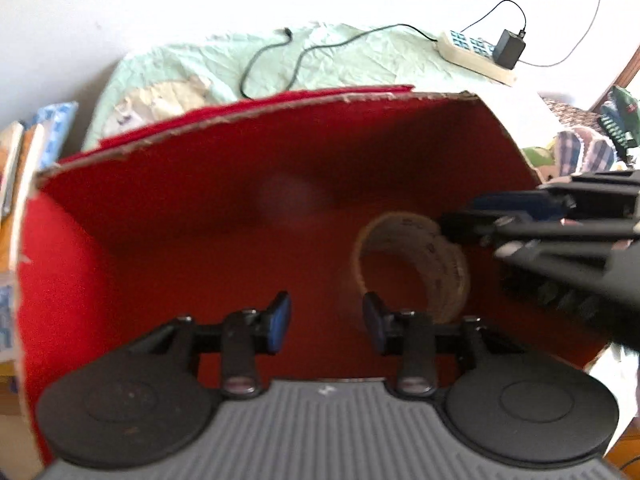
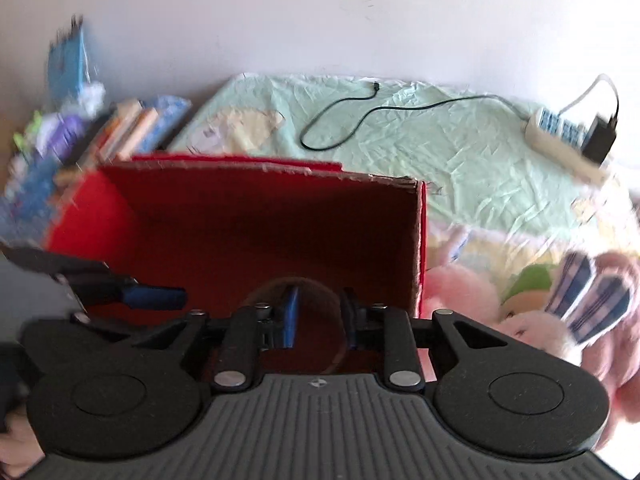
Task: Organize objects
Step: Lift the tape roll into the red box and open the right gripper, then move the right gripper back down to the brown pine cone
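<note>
A red cardboard box (image 1: 168, 208) stands open in front of both grippers; it also shows in the right wrist view (image 2: 248, 216). A roll of brown tape (image 1: 416, 264) stands on edge inside the box at the right. My left gripper (image 1: 326, 322) is open and empty inside the box, just left of the roll. My right gripper (image 2: 318, 320) is over the roll (image 2: 296, 286), its jaws open with one finger inside the ring and one outside. In the left wrist view the right gripper (image 1: 464, 220) reaches in from the right and touches the roll's top.
A pale green cloth (image 2: 460, 152) covers the surface behind the box, with a black cable (image 2: 360, 108) and a white power strip (image 2: 560, 140) with a black adapter. Books (image 2: 120, 132) stand at the left. Pink plush toys (image 2: 540, 312) lie right of the box.
</note>
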A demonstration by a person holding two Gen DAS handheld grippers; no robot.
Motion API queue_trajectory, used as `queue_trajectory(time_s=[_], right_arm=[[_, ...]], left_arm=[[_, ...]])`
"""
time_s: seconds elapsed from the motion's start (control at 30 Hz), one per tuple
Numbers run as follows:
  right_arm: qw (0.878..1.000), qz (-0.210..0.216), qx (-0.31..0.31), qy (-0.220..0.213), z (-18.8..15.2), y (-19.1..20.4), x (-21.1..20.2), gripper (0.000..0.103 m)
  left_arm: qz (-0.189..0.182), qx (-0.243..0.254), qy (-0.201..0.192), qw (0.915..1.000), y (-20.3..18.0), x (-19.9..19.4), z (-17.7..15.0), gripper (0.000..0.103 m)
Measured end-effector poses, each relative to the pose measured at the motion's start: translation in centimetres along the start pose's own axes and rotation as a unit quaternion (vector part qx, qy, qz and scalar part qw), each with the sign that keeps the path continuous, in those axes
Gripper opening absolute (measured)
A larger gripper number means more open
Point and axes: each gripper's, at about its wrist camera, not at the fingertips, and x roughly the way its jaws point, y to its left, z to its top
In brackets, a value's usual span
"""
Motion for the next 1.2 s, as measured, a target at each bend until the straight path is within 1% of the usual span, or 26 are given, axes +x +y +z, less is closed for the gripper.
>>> queue_trajectory(time_s=[0.07, 0.13, 0.23, 0.3, 0.4, 0.43, 0.47, 0.53, 0.57, 0.6, 0.63, 0.67, 0.7, 0.73, 0.8, 0.9, 1.03, 1.1, 1.17, 1.2], right_arm=[[0.998, 0.047, 0.028, 0.006, 0.0, -0.3, -0.6, 0.025], [0.994, 0.093, 0.04, 0.029, 0.0, 0.4, -0.3, 0.025], [0.988, 0.13, 0.043, 0.066, -0.4, 1.9, 0.9, 0.025], [0.987, 0.131, 0.042, 0.084, -0.7, 2.9, 1.9, 0.025], [0.988, 0.106, 0.041, 0.105, -0.8, 3.4, 3.5, 0.025], [0.988, 0.097, 0.054, 0.111, -0.7, 3.1, 3.8, 0.021], [0.988, 0.092, 0.063, 0.109, -0.6, 2.8, 4.0, 0.02], [0.989, 0.076, 0.076, 0.099, -0.3, 2.2, 3.9, 0.02], [0.992, 0.054, 0.076, 0.088, -0.2, 2.0, 3.7, 0.021], [0.994, 0.034, 0.072, 0.081, -0.2, 1.9, 3.6, 0.016], [0.994, 0.027, 0.073, 0.075, -0.3, 1.7, 3.5, 0.015], [0.993, 0.032, 0.082, 0.074, -0.4, 1.4, 3.4, 0.015], [0.992, 0.034, 0.092, 0.073, -0.5, 1.1, 3.2, 0.017], [0.992, 0.036, 0.101, 0.064, -0.8, 1.0, 2.7, 0.024], [0.993, 0.043, 0.107, 0.032, -1.4, 0.6, 1.2, 0.024], [0.992, 0.056, 0.112, -0.028, -2.9, 1.2, -2.0, 0.024], [0.992, 0.03, 0.081, -0.09, -5.4, 2.2, -5.9, 0.028], [0.991, 0.024, 0.076, -0.104, -6.4, 2.3, -7.2, 0.032], [0.99, 0.026, 0.085, -0.111, -7.3, 1.7, -8.5, 0.034], [0.989, 0.03, 0.093, -0.113, -7.5, 1.2, -8.8, 0.038]], left_arm=[[0.005, -0.004, -0.01, 0.9999, 0.5, -0.8, -0.5, 0.042], [0.015, -0.01, -0.024, 0.9996, 1.2, -2.0, -1.0, 0.042], [0.044, -0.02, -0.048, 0.9977, 2.3, -3.9, -1.8, 0.042], [0.058, -0.036, -0.059, 0.9959, 3.0, -4.5, -2.2, 0.042], [0.067, -0.052, -0.056, 0.9949, 3.9, -4.6, -2.6, 0.042], [0.07, -0.055, -0.052, 0.9947, 4.2, -4.5, -2.8, 0.042], [0.072, -0.057, -0.048, 0.9946, 4.2, -4.4, -2.8, 0.042], [0.071, -0.059, -0.044, 0.9948, 4.1, -4.2, -3.1, 0.042], [0.07, -0.057, -0.043, 0.995, 4.0, -4.2, -3.5, 0.042], [0.069, -0.053, -0.043, 0.9952, 4.0, -4.2, -3.6, 0.042], [0.072, -0.047, -0.044, 0.9954, 3.7, -4.1, -3.7, 0.042], [0.075, -0.042, -0.045, 0.9952, 3.6, -4.1, -3.8, 0.042], [0.081, -0.038, -0.046, 0.9949, 3.4, -4.1, -3.9, 0.042], [0.086, -0.034, -0.046, 0.9946, 3.2, -4.1, -3.9, 0.042], [0.092, -0.029, -0.05, 0.9941, 2.8, -4.2, -3.9, 0.042], [0.102, -0.016, -0.061, 0.9928, 1.8, -4.8, -4.0, 0.042], [0.106, -0.018, -0.068, 0.9919, 0.6, -5.8, -4.3, 0.043], [0.11, -0.021, -0.068, 0.9914, -0.1, -6.1, -4.6, 0.043], [0.118, -0.021, -0.071, 0.9903, -1.0, -6.6, -5.0, 0.043], [0.121, -0.021, -0.071, 0.9898, -1.4, -6.8, -5.3, 0.043]])
